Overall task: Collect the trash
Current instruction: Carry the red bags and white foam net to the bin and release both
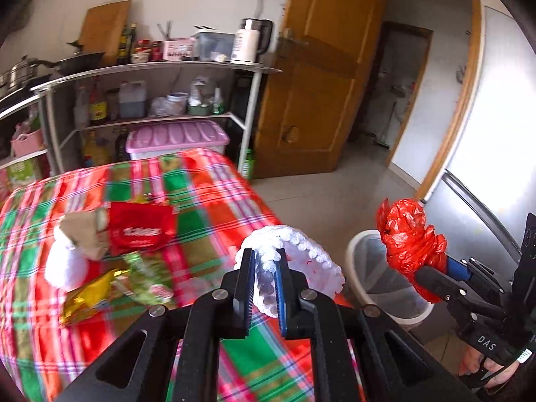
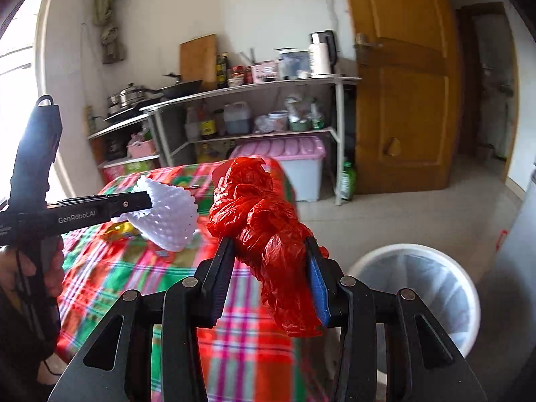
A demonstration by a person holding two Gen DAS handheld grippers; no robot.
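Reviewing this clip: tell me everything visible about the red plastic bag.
The red plastic bag is thin, glossy film, crumpled and twisted into a knotted-looking bundle. The right claw is shut on its middle, one end sticking up past the fingertips, the other hanging below. It is held in the air beside the plaid-covered table, touching only the claw. In the left wrist view it is in front of the lined white bin; its height above it is unclear.

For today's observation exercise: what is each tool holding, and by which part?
Left tool: white foam fruit net, pinched at its rim. Right tool: crumpled red plastic bag, clamped around its middle.
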